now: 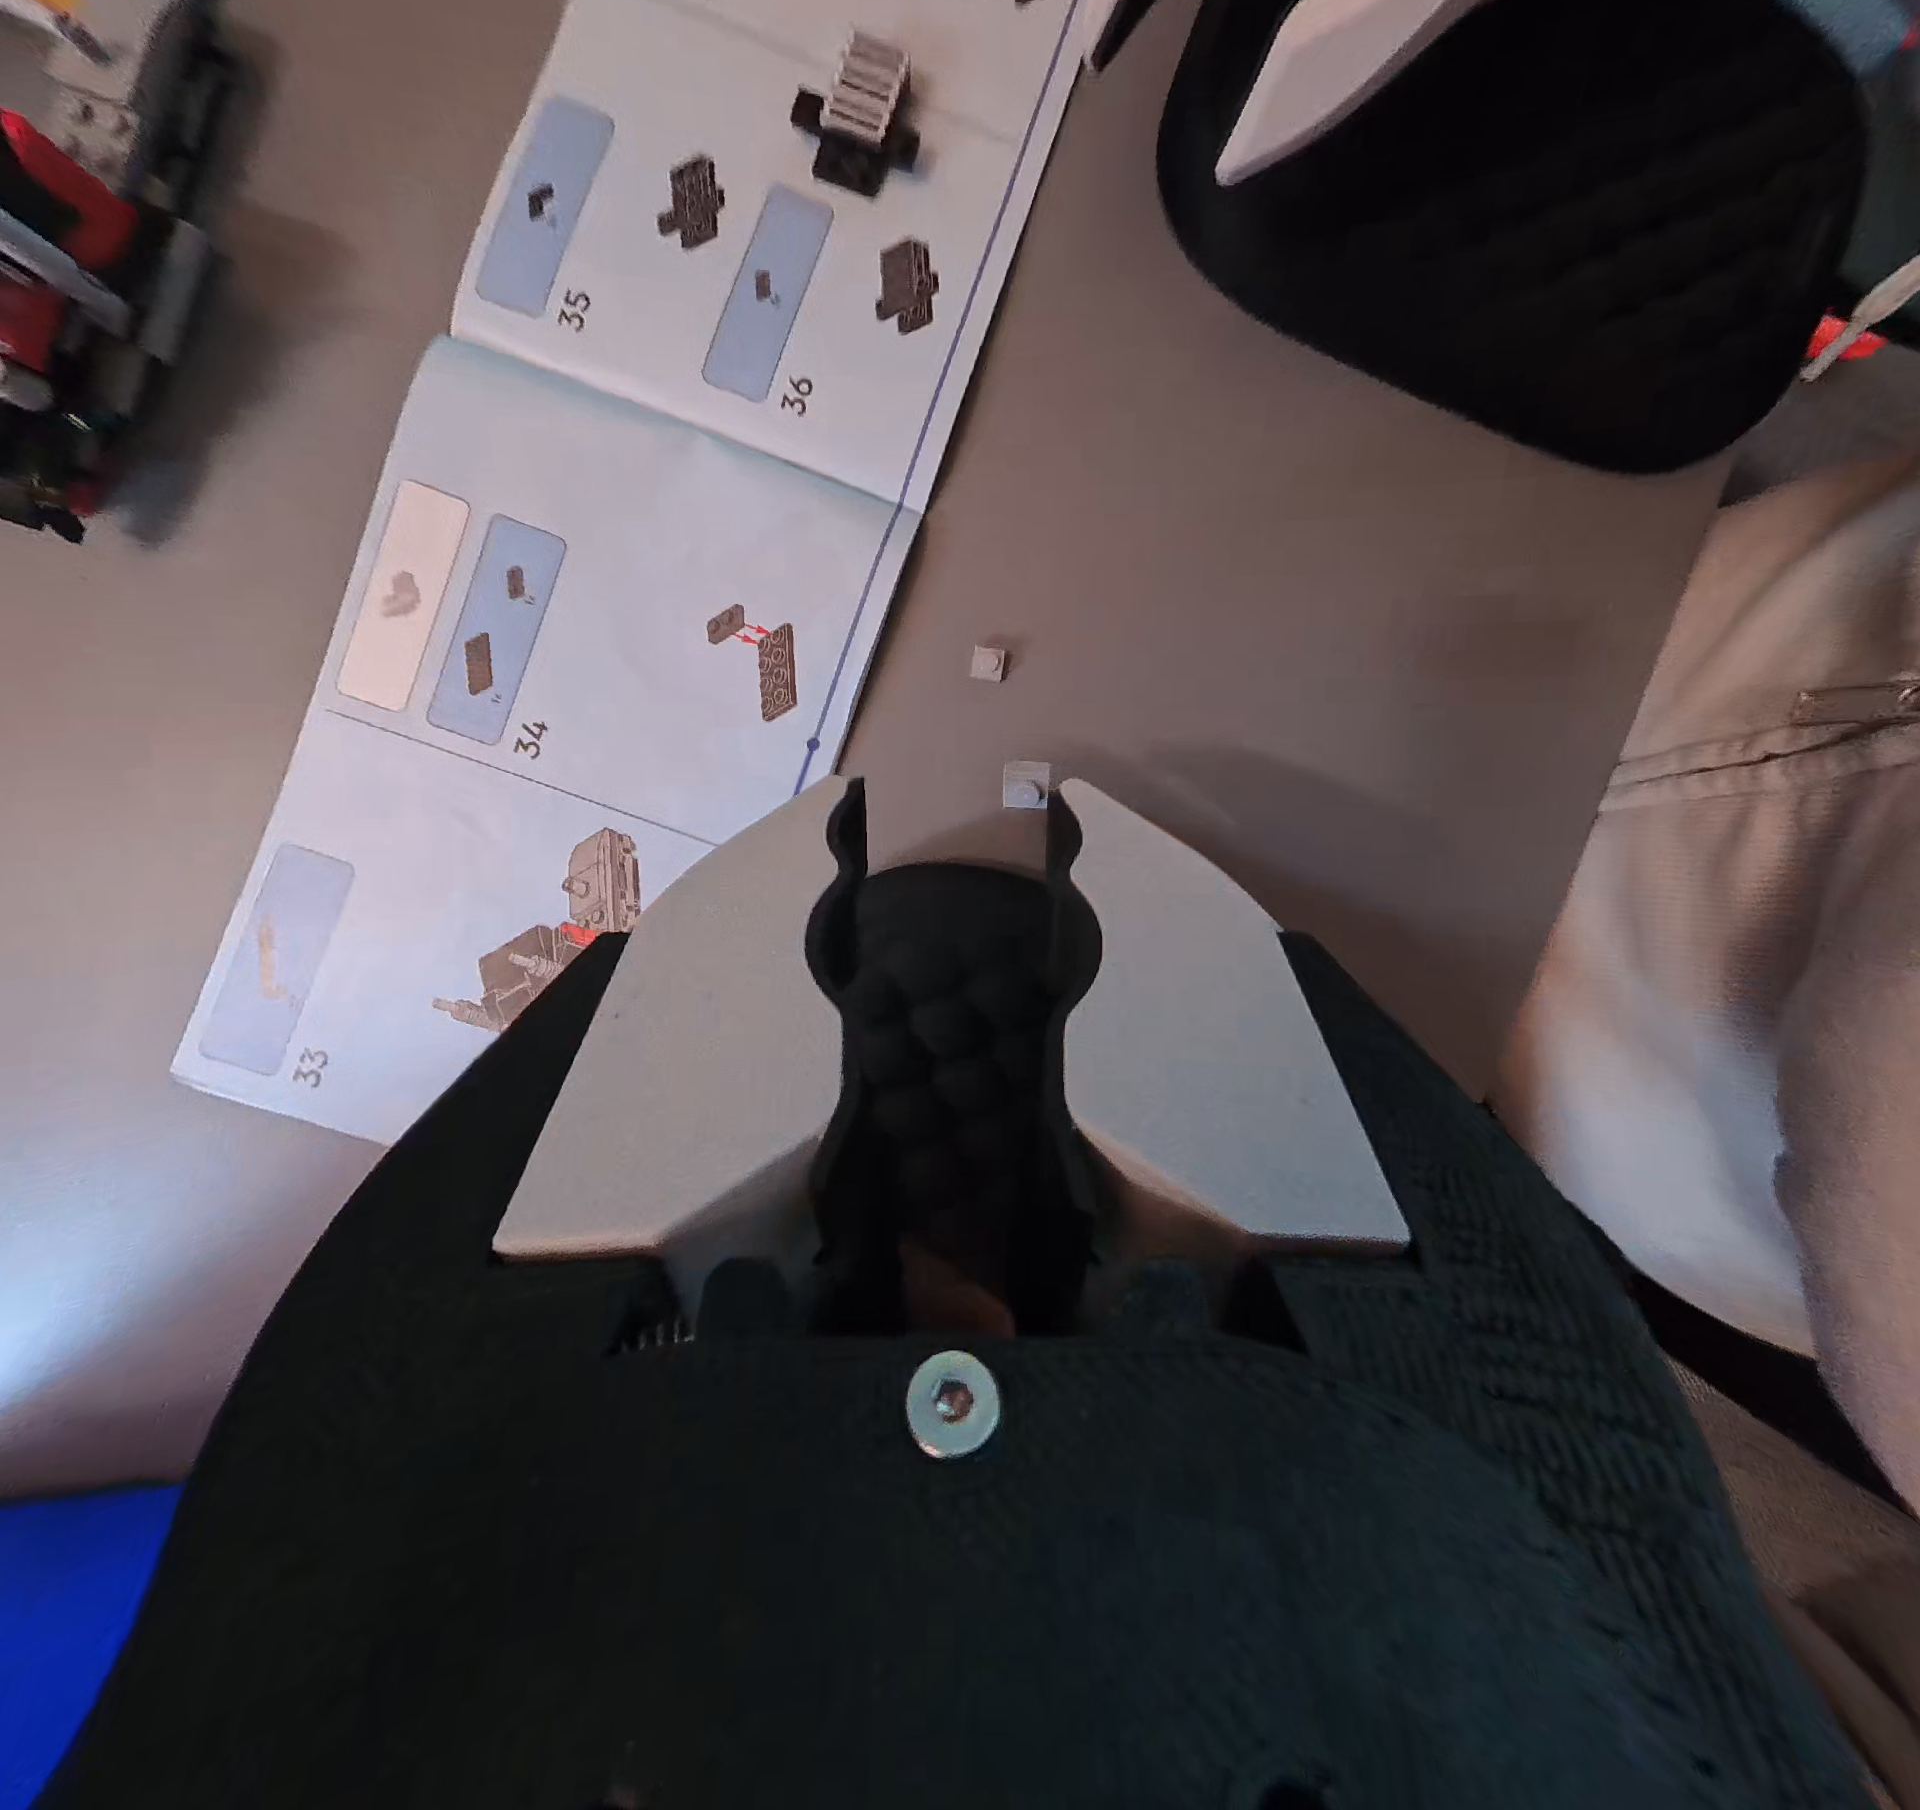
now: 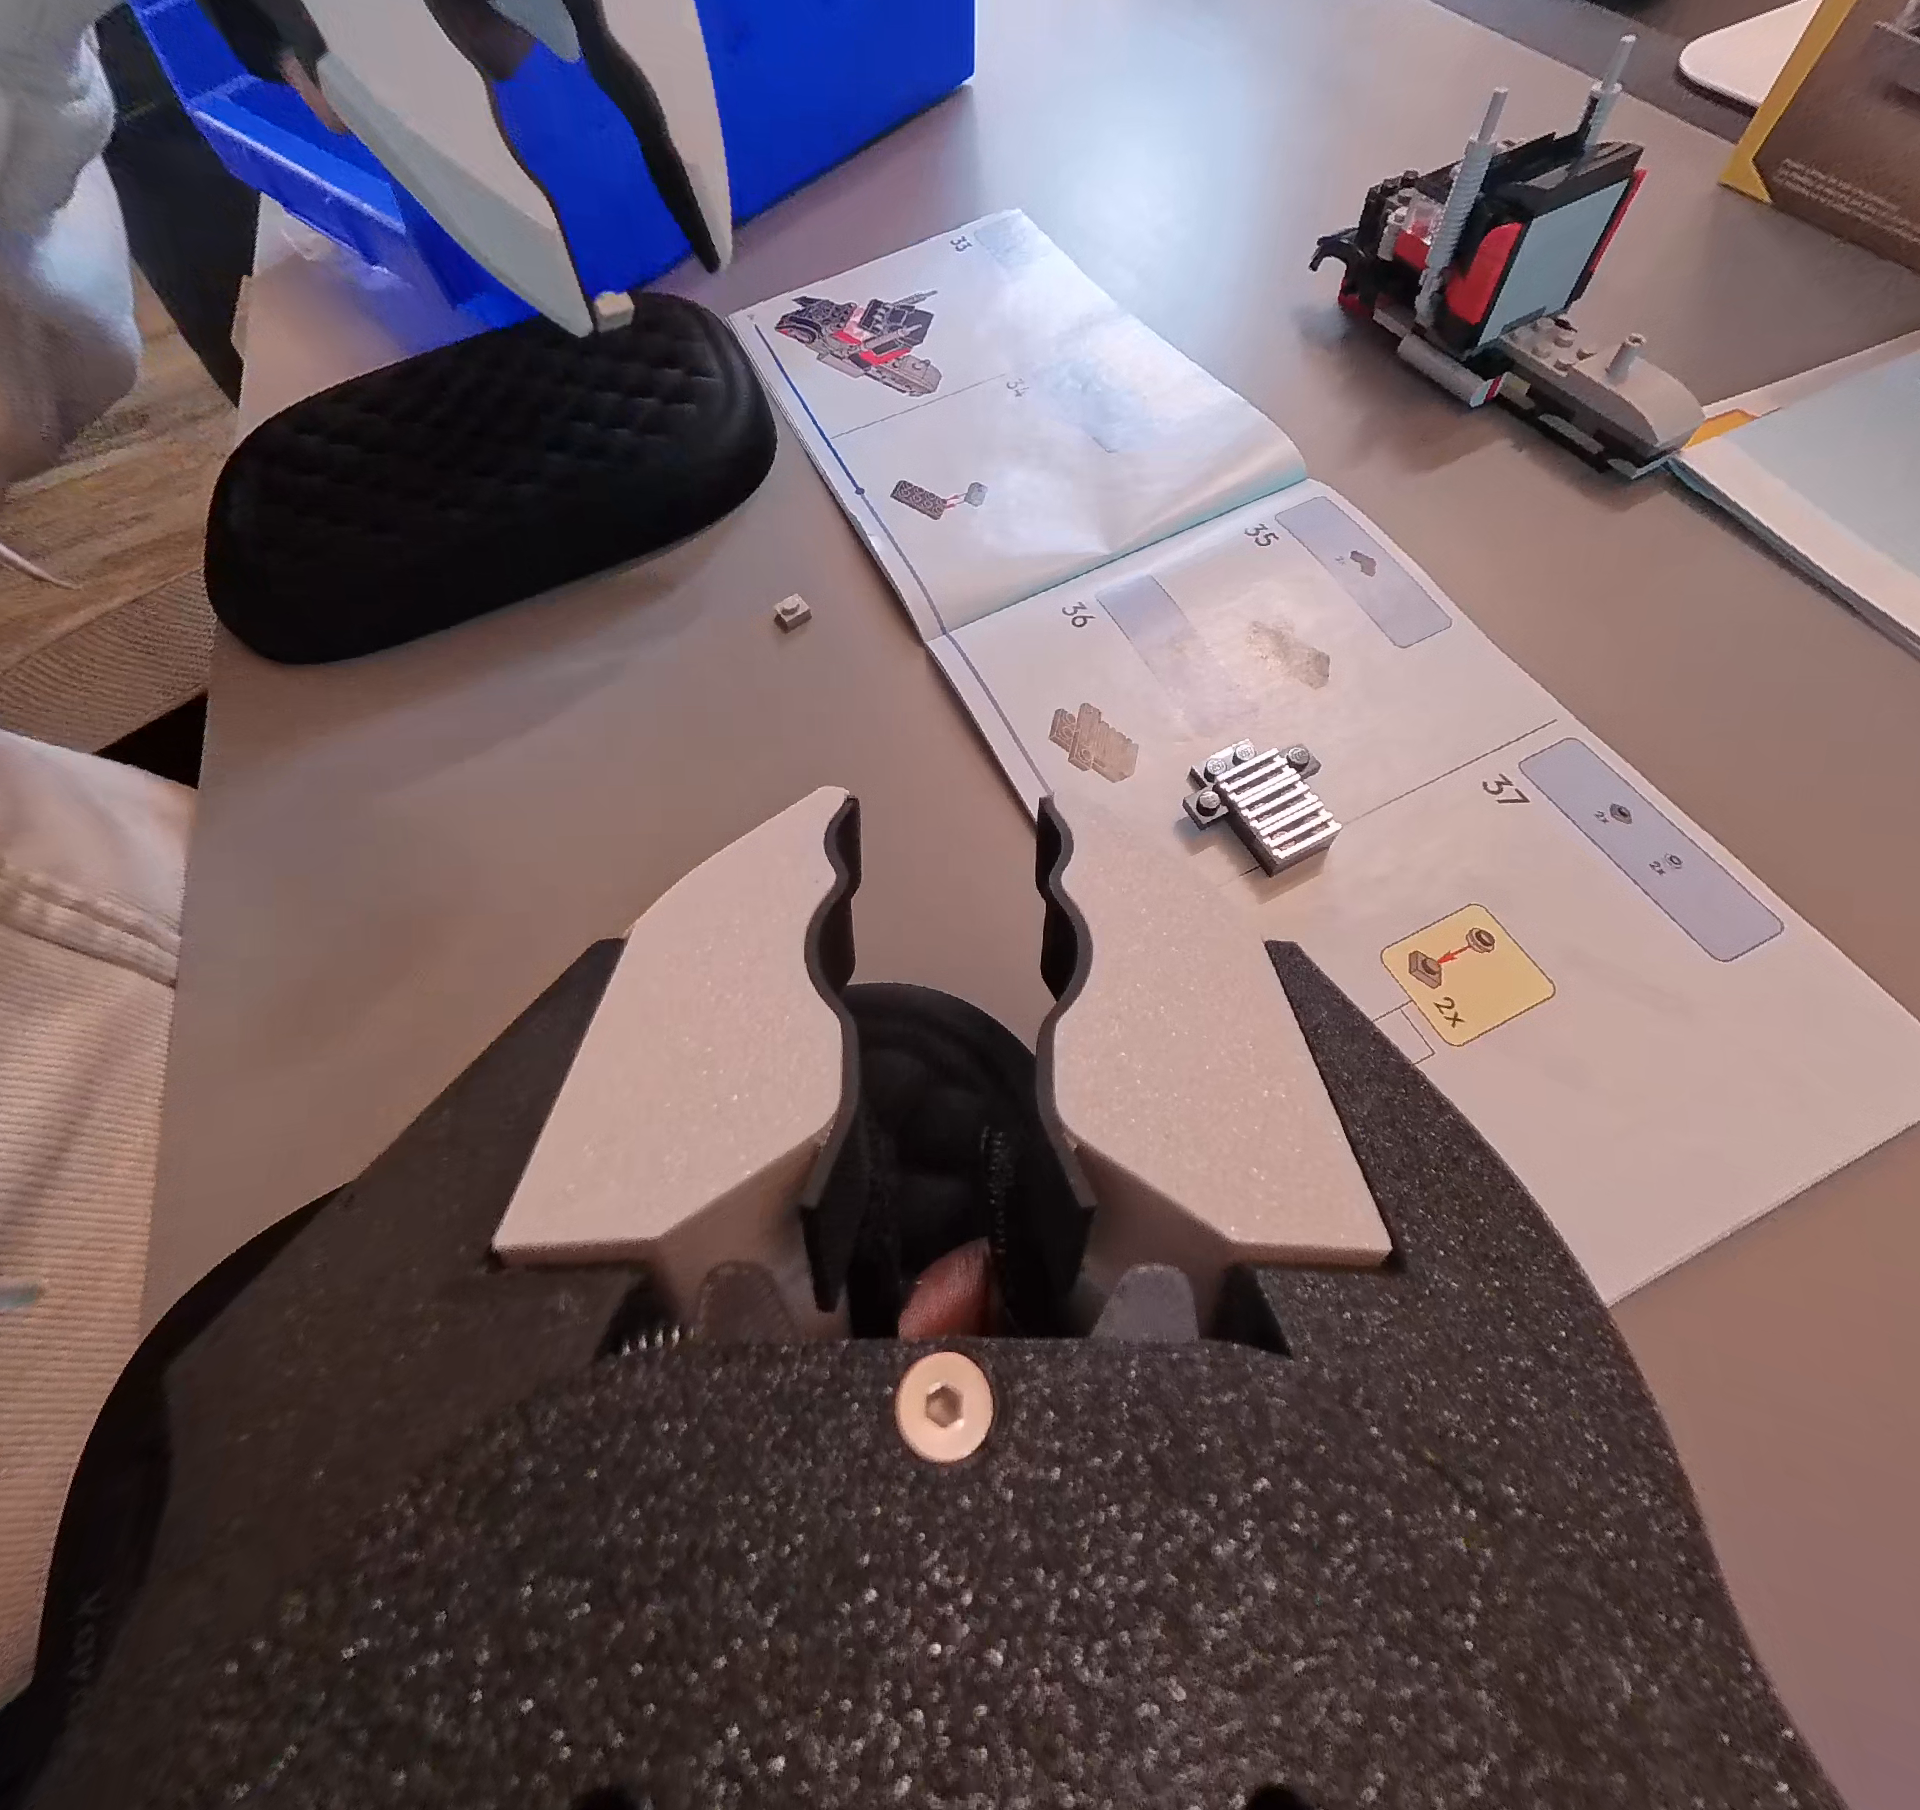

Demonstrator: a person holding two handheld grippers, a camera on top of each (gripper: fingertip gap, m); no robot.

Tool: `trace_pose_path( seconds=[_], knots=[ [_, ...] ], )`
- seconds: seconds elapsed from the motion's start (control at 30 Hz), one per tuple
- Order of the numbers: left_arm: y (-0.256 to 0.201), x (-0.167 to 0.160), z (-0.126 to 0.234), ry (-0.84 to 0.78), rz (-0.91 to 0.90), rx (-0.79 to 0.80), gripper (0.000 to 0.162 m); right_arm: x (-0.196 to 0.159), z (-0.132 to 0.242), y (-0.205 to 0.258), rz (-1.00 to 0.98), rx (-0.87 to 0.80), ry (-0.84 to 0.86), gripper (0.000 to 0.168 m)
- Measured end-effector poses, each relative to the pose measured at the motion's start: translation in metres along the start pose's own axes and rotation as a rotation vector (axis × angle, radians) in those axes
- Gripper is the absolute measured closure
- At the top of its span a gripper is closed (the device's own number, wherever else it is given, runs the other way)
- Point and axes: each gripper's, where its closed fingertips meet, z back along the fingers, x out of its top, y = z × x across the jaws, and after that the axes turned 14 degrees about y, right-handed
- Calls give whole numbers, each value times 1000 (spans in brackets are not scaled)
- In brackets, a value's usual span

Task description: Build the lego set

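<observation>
left gripper [image 2: 634,280] is hovering with fingers parted, gripping nothing, one fingertip touching the small grey stud plate [image 2: 613,308]; the second plate [image 2: 793,612] is lying nearer it than the empty, parted right gripper [image 2: 945,815].

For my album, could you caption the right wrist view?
Open right gripper hovers beside the instruction booklet, grille piece resting on it.

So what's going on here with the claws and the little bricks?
A person is building a lego set with two hand-held claws. The left claw hangs open, one tip touching a tiny grey brick. The right claw is open and empty beside the instruction booklet, where a small grille piece lies. A half-built truck stands farther back.
</observation>
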Motion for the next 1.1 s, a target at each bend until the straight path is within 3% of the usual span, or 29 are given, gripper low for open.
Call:
trace_pose_path(
  seconds=[0.3,0.43,0.57,0.8,1.1],
  knots=[
    [-6,1,-34,157,-85,65,128,4,1,6,34,8,-5,137],
    [-4,1,-54,229,-119,97,129,35,-5,38,127,133,-77,155],
    [0,-4,-63,279,-117,127,128,42,-37,52,192,173,18,161],
    [-3,0,-59,216,-123,142,128,52,-75,54,72,209,108,165],
    [-8,5,-60,181,-145,136,127,43,-95,61,118,242,234,166]
  ],
)
